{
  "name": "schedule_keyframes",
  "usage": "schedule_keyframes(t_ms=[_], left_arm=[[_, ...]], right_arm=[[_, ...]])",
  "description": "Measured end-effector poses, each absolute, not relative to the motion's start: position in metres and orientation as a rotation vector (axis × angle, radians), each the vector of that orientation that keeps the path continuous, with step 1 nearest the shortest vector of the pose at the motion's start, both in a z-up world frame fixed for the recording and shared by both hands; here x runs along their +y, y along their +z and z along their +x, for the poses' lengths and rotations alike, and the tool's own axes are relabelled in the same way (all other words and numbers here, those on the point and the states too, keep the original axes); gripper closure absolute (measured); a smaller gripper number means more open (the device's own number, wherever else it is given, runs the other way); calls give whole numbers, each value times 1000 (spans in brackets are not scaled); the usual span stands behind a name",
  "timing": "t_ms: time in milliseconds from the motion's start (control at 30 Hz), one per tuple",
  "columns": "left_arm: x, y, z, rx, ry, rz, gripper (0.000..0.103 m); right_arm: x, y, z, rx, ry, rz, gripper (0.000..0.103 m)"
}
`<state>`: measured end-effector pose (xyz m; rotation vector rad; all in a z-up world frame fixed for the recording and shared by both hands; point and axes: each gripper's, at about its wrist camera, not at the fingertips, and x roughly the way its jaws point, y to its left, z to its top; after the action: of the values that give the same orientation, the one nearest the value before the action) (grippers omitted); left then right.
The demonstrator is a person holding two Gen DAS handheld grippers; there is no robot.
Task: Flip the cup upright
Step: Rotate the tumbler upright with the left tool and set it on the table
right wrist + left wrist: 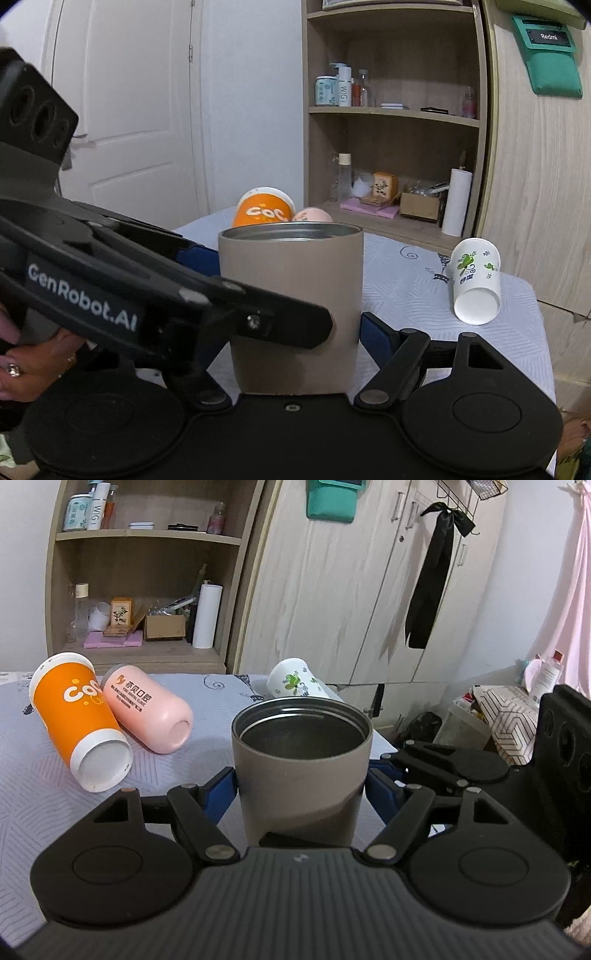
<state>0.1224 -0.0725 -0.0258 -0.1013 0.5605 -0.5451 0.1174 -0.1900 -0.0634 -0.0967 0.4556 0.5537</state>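
A taupe metal-lined cup (301, 760) stands upright on the table, mouth up, between the blue pads of my left gripper (301, 786), which is shut on it. The same cup (291, 295) also sits between my right gripper's (291, 325) blue pads, shut on it; the left gripper's body crosses in front there. An orange cup (79, 720), a pink cup (147, 712) and a white floral cup (295, 681) lie on their sides on the table.
The table has a pale patterned cloth (33, 794). A wooden shelf unit (147, 572) with bottles and boxes stands behind it, with a wardrobe (351, 590) to its right. The white floral cup (476, 284) lies near the table's right edge.
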Motion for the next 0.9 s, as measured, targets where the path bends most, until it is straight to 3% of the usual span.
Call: schedule_keyframes(t_ms=[900], left_arm=[[-85, -42, 171, 501, -550, 24, 28]], right_arm=[[-164, -89, 158, 361, 376, -207, 21]])
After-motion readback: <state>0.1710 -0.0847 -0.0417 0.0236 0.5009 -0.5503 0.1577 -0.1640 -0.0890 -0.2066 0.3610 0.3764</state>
